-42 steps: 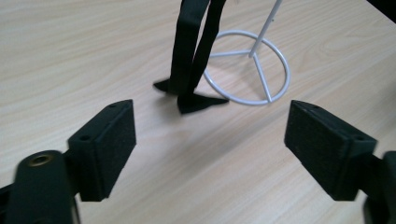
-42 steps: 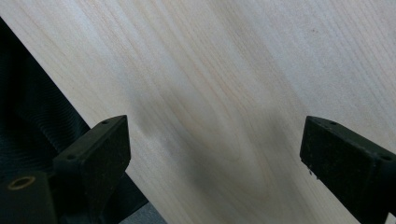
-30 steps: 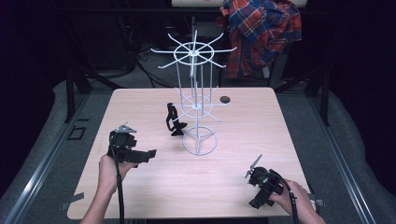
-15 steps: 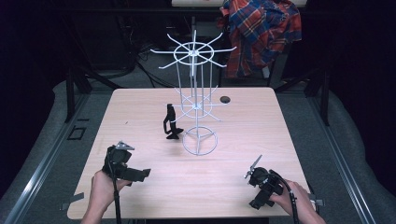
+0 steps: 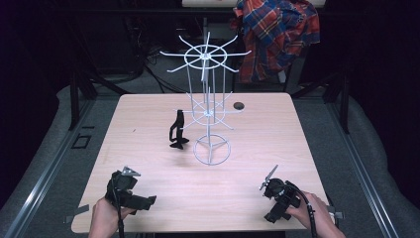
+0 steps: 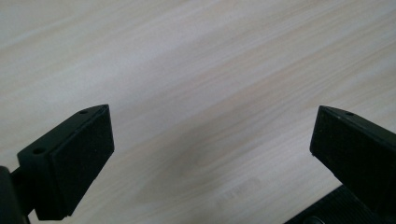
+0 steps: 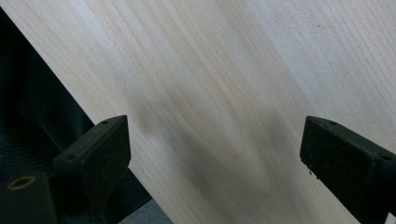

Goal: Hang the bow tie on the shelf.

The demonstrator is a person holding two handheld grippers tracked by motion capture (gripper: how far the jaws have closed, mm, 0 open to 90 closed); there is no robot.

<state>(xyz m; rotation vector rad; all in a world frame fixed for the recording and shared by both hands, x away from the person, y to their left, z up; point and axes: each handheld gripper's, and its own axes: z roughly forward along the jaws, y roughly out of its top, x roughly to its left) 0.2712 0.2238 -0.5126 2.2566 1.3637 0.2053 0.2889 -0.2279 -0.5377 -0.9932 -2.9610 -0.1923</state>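
Note:
A white wire spinner rack (image 5: 210,114) stands at the middle of the wooden table (image 5: 148,109). Just left of its ring base a black strap-like object (image 5: 177,131) stands upright on the wood. My left gripper (image 5: 143,201) lies low near the front left corner, well clear of that object. In the left gripper view the left gripper (image 6: 212,126) is wide open over bare wood. My right gripper (image 5: 272,215) rests near the front right edge. The right gripper (image 7: 215,135) is open with nothing between its jaws and looks down at the table's edge.
A small dark round piece (image 5: 239,105) lies behind the rack to the right. A red and blue plaid shirt (image 5: 277,34) hangs beyond the table's far edge. Grey floor and metal rails flank the table on both sides.
My left gripper has drawn back from the middle left of the table toward the near edge and sunk lower. The right gripper has kept still.

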